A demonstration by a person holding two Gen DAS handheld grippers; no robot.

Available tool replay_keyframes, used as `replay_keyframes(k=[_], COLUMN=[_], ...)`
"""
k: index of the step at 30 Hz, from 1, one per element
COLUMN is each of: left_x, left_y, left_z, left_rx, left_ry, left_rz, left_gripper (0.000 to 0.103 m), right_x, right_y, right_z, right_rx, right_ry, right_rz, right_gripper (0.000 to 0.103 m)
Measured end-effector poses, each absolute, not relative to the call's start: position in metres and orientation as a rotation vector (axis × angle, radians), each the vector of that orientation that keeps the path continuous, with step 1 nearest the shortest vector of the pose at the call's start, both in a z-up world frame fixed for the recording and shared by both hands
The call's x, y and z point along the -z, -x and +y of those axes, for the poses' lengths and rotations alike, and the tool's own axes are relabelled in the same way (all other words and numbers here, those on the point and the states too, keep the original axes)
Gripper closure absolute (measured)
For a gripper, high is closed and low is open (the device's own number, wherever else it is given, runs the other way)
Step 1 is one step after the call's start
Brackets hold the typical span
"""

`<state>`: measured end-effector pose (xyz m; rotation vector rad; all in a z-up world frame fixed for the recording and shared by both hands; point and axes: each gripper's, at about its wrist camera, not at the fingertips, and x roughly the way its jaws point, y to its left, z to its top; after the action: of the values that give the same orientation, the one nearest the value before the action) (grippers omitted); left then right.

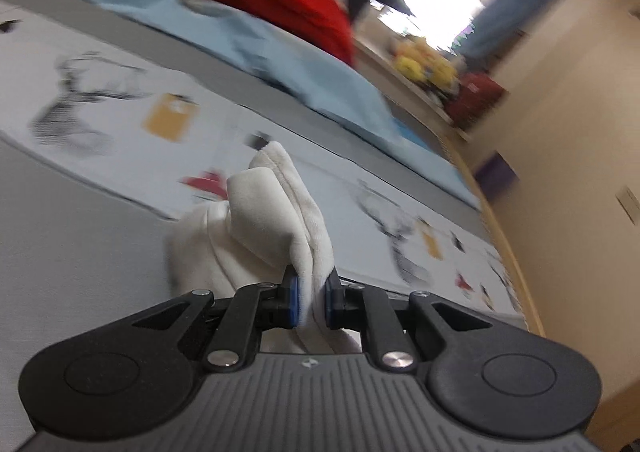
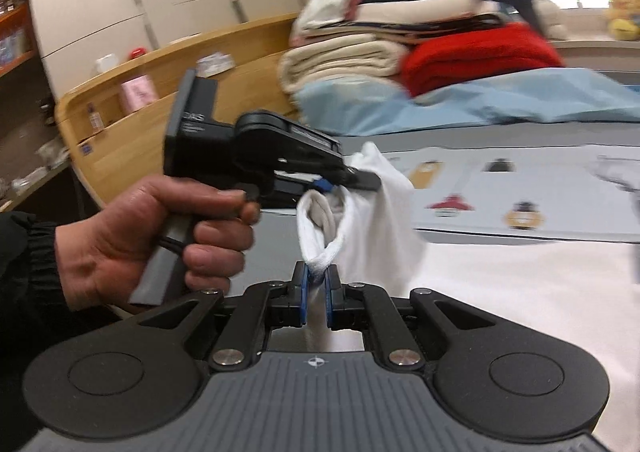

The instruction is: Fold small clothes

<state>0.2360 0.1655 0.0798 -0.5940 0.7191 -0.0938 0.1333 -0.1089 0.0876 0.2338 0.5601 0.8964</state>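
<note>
- Bedroom surroundings are seen: a bed (image 2: 520,316) covered with a pale sheet and a printed strip (image 2: 520,188) of small figures, with a wooden headboard (image 2: 168,92) and pale cupboard doors beyond it.
- A white sock (image 2: 372,220) is held up above the bed by both grippers.
- The right gripper (image 2: 316,300) is nearly closed, and the ribbed cuff of the sock is pinched between its blue pads.
- The left gripper (image 2: 344,182) is seen from the side just beyond the cuff, gripped by a hand (image 2: 152,236) in a dark sleeve; its fingers are clamped on the upper edge of the sock.
- In the left wrist view the left gripper (image 1: 311,302) is likewise nearly shut, with white sock (image 1: 276,220) fabric squeezed between the pads and bunched up ahead of them.
- Beyond the sock, a light blue sheet (image 2: 500,100) lies across the bed.
- On the blue sheet, a red blanket (image 2: 480,56) and a stack of cream folded blankets (image 2: 344,60) are piled.
- Yellow plush toys (image 1: 424,64) are seen on a ledge beside the bed, though blurred.
</note>
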Motion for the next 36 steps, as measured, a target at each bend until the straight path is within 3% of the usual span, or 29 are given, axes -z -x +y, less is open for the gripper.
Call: replay_keyframes(k=[10,11,15,21,23,24,29,30,32,33,34,36], left_x=[-0.073,-0.074,-0.069,-0.058,-0.052,-0.05,-0.043,-0.042,-0.036,-0.034,-0.032,-0.032], left_y=[-0.276,-0.277,-0.284,-0.286,-0.285,-0.286,-0.275,-0.272,-0.267,-0.265,-0.261,-0.253], left_z=[0.025,0.014,-0.007,0.037,0.05,0.057,0.061,0.062,0.061,0.06,0.058,0.054], left_rx=[0.335,0.358,0.418,0.233,0.218,0.22,0.264,0.271,0.286,0.293,0.303,0.322], left_ry=[0.5,0.491,0.452,0.478,0.483,0.475,0.333,0.309,0.264,0.242,0.214,0.164], left_rz=[0.677,0.668,0.703,0.754,0.801,0.824,0.903,0.917,0.947,0.955,0.961,0.957], left_gripper=[0.09,0.088,0.06,0.061,0.061,0.061,0.061,0.061,0.061,0.061,0.061,0.061], right_x=[-0.07,-0.07,-0.062,-0.023,-0.02,-0.018,0.009,0.014,0.025,0.024,0.021,0.01], right_y=[-0.123,-0.121,-0.116,-0.138,-0.149,-0.155,-0.191,-0.195,-0.203,-0.203,-0.202,-0.196], right_z=[-0.221,-0.229,-0.249,-0.261,-0.265,-0.265,-0.27,-0.267,-0.263,-0.26,-0.258,-0.258], right_rx=[-0.597,-0.569,-0.464,-0.312,-0.33,-0.326,-0.267,-0.265,-0.266,-0.268,-0.264,-0.267], right_ry=[-0.239,-0.244,-0.216,-0.21,-0.279,-0.302,-0.484,-0.514,-0.549,-0.548,-0.539,-0.533], right_rz=[0.594,0.59,0.622,0.865,0.882,0.886,0.968,0.997,1.03,1.024,1.007,0.957], right_gripper=[0.096,0.096,0.096,0.091,0.07,0.054,0.051,0.051,0.065,0.091,0.099,0.1])
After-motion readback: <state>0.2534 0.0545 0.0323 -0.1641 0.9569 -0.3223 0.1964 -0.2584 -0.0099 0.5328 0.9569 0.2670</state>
